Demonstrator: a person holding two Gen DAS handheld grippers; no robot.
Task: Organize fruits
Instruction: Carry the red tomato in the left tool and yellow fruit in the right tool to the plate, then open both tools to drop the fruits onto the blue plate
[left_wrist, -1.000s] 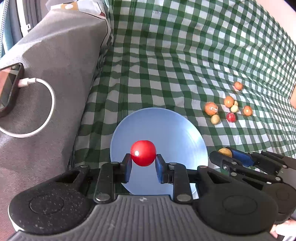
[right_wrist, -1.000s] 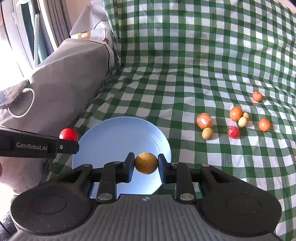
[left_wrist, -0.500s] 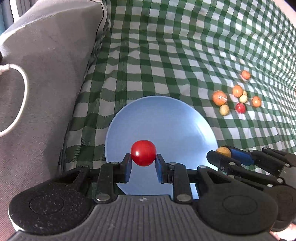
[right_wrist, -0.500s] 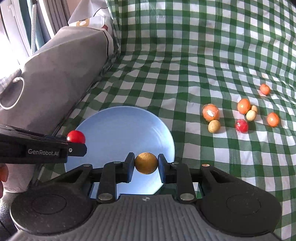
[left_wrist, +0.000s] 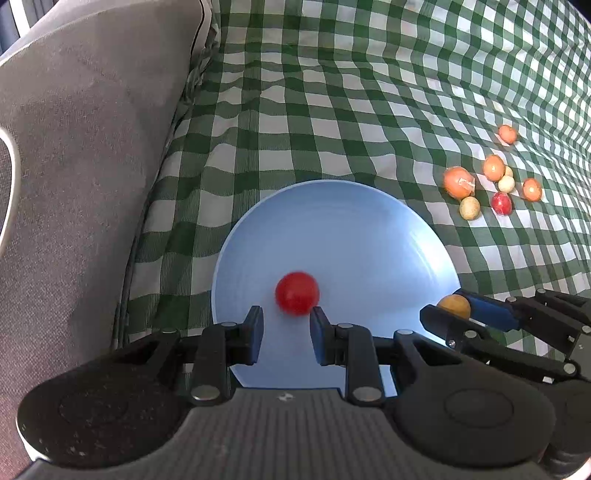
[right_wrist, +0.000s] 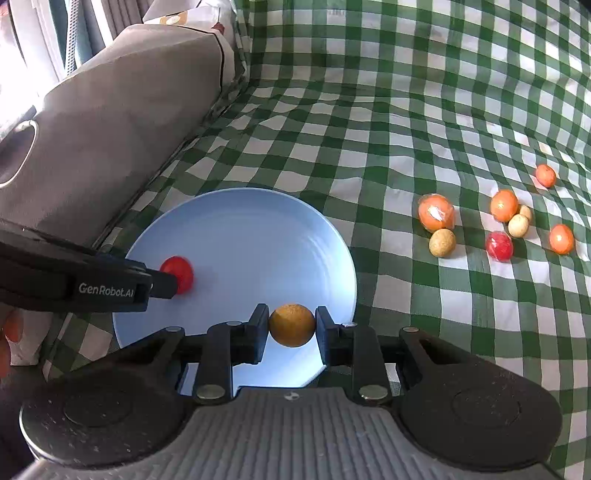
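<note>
left claw (left_wrist: 286, 334) parted, empty | glossy red fruit (left_wrist: 297, 293) on smooth blue plate (left_wrist: 332, 221) | right claw (right_wrist: 291, 330) gripping rough yellow fruit (right_wrist: 291, 325) | checked cloth (right_wrist: 369, 110)

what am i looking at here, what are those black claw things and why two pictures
No robot here: a person holds a two-finger gripper in each hand, and a fisheye camera on each one looks along its fingers. One picture comes from the left gripper, the other from the right gripper; each also sees the other gripper from the side.

Below them is a green checked cloth with a light blue plate on it, next to a grey cushion. Small loose fruits, orange, tan and red, sit in a cluster on the cloth.

The right gripper clamps a yellow-orange round fruit over the plate. A red round fruit sits just past the left fingertips, apparently no longer clamped.
</note>
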